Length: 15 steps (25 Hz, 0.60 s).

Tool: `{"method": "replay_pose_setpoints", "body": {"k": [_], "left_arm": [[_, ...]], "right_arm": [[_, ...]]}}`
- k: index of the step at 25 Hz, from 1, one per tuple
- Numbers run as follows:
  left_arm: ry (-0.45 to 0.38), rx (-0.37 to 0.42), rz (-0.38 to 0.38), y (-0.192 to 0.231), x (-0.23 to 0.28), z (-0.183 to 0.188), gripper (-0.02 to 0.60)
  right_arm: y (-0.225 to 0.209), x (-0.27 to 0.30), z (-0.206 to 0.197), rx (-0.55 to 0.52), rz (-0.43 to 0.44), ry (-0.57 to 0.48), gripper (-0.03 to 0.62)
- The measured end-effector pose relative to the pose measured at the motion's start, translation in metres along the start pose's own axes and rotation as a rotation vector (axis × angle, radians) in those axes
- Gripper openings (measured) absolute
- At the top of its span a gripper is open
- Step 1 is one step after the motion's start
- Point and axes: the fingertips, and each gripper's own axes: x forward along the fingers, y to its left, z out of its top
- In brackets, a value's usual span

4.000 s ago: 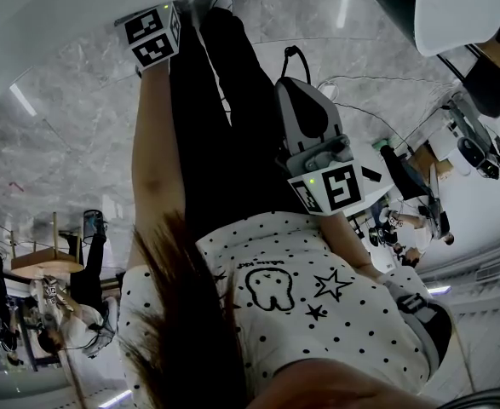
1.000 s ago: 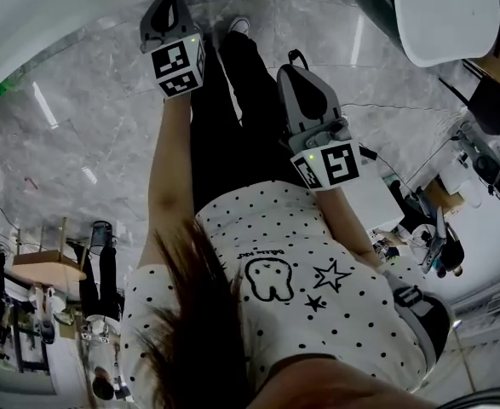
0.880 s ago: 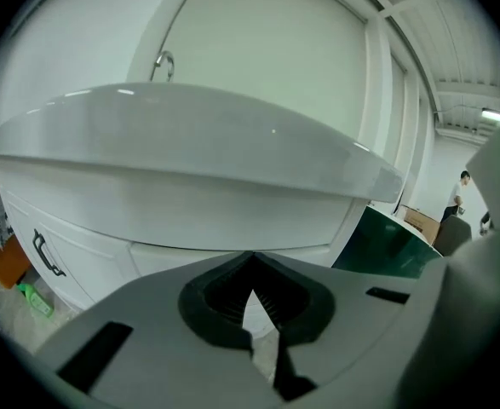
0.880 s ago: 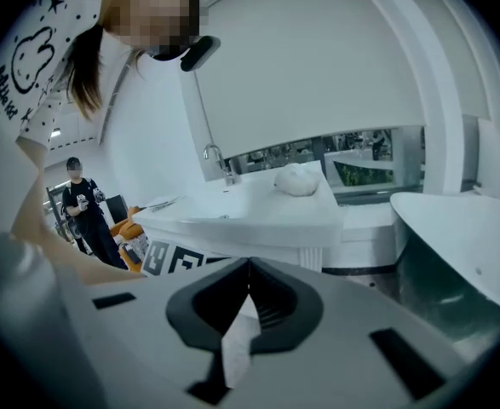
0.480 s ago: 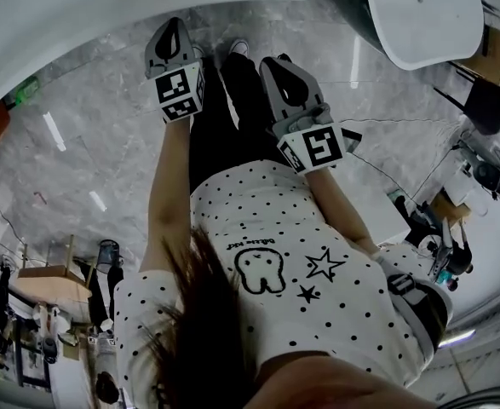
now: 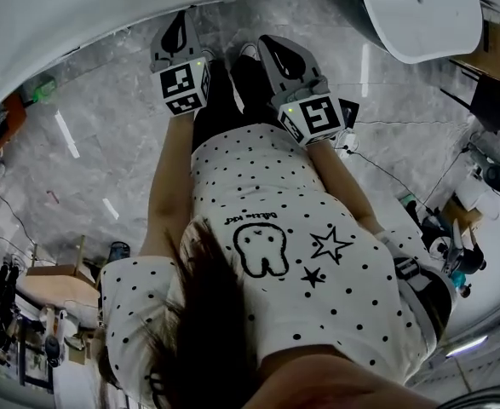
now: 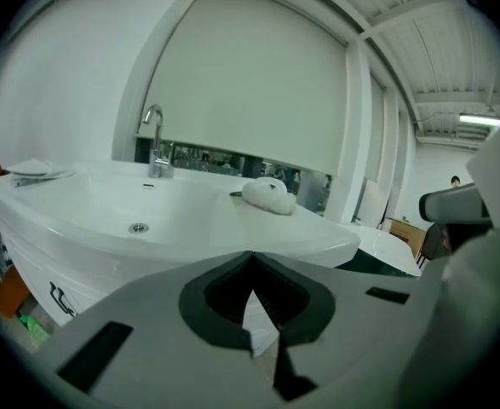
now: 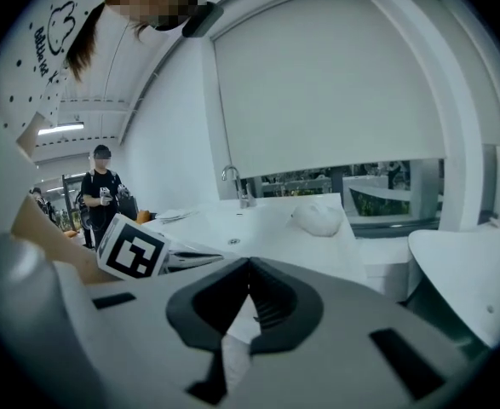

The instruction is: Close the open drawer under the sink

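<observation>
The white sink [image 7: 105, 211] with its chrome tap [image 7: 154, 139] stands ahead in the left gripper view. Its white cabinet front [image 7: 28, 267] with a dark handle [image 7: 60, 297] shows below at the left; whether a drawer stands open there I cannot tell. My left gripper [image 7: 251, 258] is shut and empty, level with the basin rim. My right gripper [image 8: 248, 264] is also shut and empty, facing the sink [image 8: 258, 224] from farther right. In the head view both grippers, left [image 6: 178, 25] and right [image 6: 277, 51], are raised side by side near the sink's white edge [image 6: 147, 2].
A white lump [image 7: 267, 194] lies on the sink's right ledge. A second white basin or table [image 6: 420, 11] stands to the right. A person [image 8: 103, 190] stands in the background at the left. Grey marble floor [image 6: 105, 126] lies below.
Both grippers have risen and drawn closer together, nearer the sink's edge in the head view. Their jaws stay shut.
</observation>
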Motion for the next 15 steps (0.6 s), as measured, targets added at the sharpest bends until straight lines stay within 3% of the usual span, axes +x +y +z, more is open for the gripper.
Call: {"method": "replay_pose_setpoints", "body": {"k": [8,15], "left_arm": [[-0.081,0.047,-0.047,-0.003,-0.029,0.044,0.005],[-0.165,0.059,-0.032,0.004,-0.059,0.084,0.004]], "right_arm": [[0.004,0.003,0.022,-0.075,-0.023,-0.044,0.014],[0.014,0.007,0.042,-0.090,-0.021,-0.099,0.014]]}}
